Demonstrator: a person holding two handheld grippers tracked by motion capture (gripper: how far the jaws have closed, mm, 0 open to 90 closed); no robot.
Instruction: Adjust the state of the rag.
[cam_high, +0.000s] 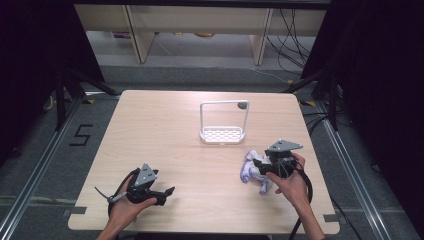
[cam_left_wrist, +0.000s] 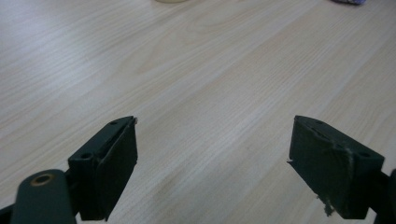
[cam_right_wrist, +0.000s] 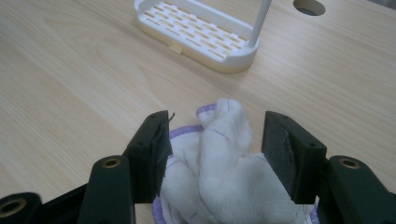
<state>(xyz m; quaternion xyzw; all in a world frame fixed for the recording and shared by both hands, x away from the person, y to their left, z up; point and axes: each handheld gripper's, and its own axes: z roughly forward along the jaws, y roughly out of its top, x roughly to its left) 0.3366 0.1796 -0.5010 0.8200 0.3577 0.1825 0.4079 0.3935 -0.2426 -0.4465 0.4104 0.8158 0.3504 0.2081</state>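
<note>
At the near left of the table (cam_high: 150, 115), the left gripper (cam_high: 167, 191) is held low in a hand (cam_high: 125, 207) whose forearm comes in from the near edge; it is pointed toward the right, and its jaws are seen spread wide apart with only bare wood between them. A broad stretch of open tabletop is left between the two grippers. Farther back, right of centre, a white slotted rack (cam_high: 222, 134) with a tall hoop handle is stood well clear of every edge. On the right, the right gripper (cam_right_wrist: 215, 149) is angled over a crumpled white cloth with purple trim (cam_right_wrist: 219, 172), near the right edge; the cloth is bracketed by the parted jaws, not visibly pinched.
</note>
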